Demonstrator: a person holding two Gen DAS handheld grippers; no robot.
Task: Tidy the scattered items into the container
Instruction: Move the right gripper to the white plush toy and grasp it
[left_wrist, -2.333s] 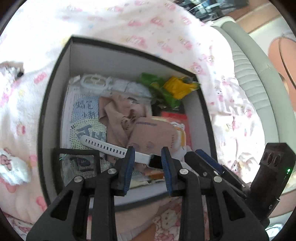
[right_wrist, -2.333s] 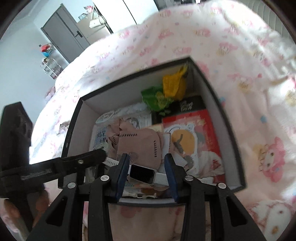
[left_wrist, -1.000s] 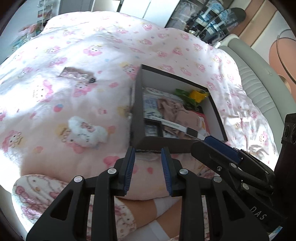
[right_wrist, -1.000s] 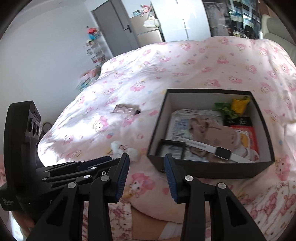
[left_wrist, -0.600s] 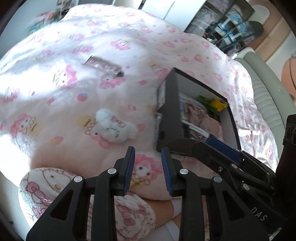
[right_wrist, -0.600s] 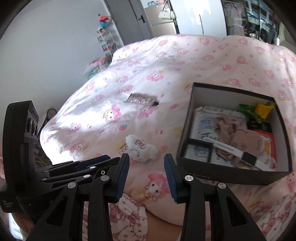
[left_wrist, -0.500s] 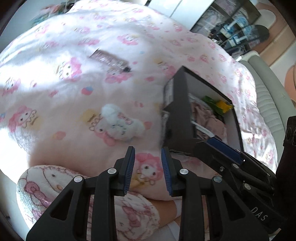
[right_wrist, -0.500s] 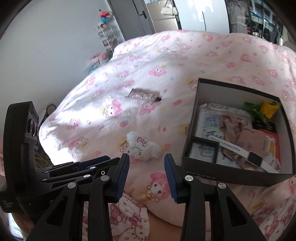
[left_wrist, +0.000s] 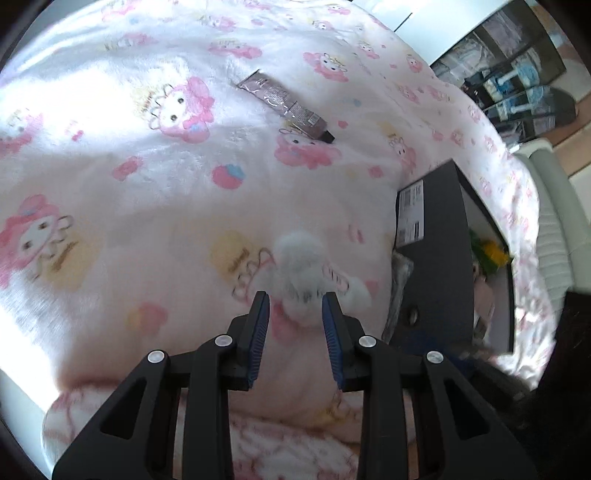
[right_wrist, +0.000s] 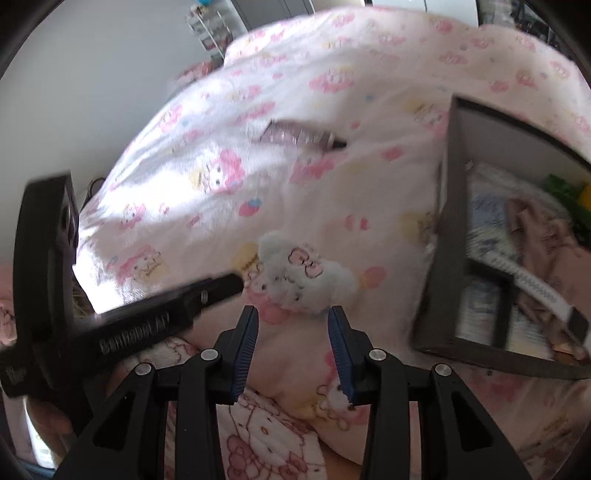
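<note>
Tidying is partly done: black box (right_wrist: 443, 236) holds several items, but white plush toy (right_wrist: 303, 277) and brown sachet (left_wrist: 284, 105) lie on the bed, both tongs (left_wrist: 295, 328) (right_wrist: 291, 347) empty, half-open.

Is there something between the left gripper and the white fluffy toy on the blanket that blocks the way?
Nothing visible does. The white fluffy toy lies on the blanket just ahead of the open left gripper, with no object between them. The black box stands aside.
</note>
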